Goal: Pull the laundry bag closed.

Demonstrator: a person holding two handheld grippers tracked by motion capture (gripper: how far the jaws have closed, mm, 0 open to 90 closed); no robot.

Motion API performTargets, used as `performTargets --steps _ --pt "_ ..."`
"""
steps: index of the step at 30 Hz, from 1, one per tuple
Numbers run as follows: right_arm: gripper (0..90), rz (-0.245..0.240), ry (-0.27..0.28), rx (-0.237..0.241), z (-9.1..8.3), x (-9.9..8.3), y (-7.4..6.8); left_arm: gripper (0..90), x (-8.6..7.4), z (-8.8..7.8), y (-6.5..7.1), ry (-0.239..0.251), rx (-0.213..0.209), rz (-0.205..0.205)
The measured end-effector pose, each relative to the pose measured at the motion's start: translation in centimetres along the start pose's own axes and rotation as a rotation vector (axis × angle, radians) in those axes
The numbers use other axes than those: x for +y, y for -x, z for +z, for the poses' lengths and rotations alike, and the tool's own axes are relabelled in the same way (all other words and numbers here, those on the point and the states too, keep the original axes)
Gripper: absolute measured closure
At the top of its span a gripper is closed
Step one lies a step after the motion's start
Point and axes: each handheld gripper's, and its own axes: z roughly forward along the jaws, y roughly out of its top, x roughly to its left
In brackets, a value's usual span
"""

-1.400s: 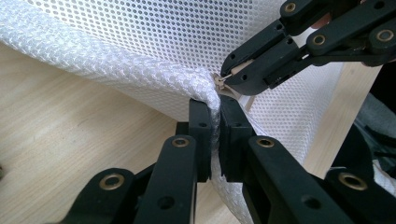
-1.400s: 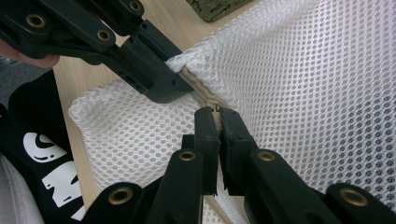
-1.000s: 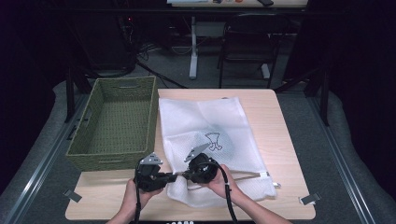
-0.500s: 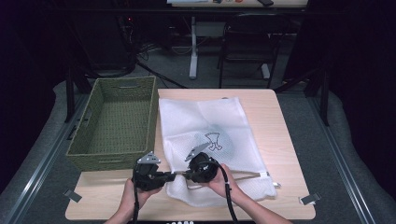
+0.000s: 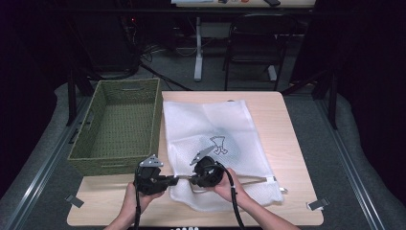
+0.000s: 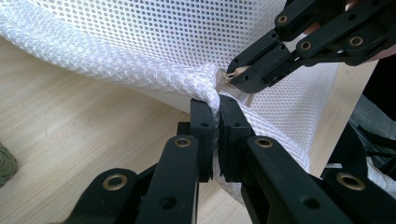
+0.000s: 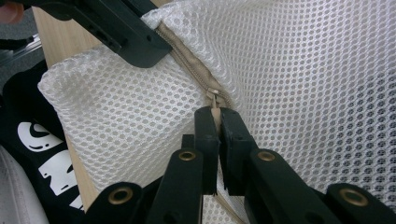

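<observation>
Pinching the zipper pull (image 7: 213, 99), right claw (image 7: 215, 112) is clamped shut, detail visible in right gripper view; left claw (image 6: 217, 100) grips bunched mesh bag (image 6: 154, 70) alongside.

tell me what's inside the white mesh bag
Through the white mesh bag a dark printed figure shows faintly, likely on something folded inside. The mesh hides what the item is. Under the bag lies the wooden table; the part it covers cannot be seen.

Lab or office-type recording room: dark surroundings, light wooden desk (image 5: 297, 158) on grey carpet, black chair (image 5: 251, 45) and white table leg (image 5: 197, 48) behind, floor rails (image 5: 354, 163) alongside.
</observation>
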Motion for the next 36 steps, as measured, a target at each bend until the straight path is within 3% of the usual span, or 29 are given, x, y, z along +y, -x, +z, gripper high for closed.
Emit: performTargets --steps 19,36 --pt "87.2 0.026 -0.014 -0.013 0.0 -0.3 0.6 86.6 -0.3 -1.5 -1.0 0.027 0.007 -0.017" --pt "87.1 0.023 -0.063 -0.023 0.1 -0.5 1.3 86.4 -0.5 -1.7 -1.7 0.006 0.022 -0.023"
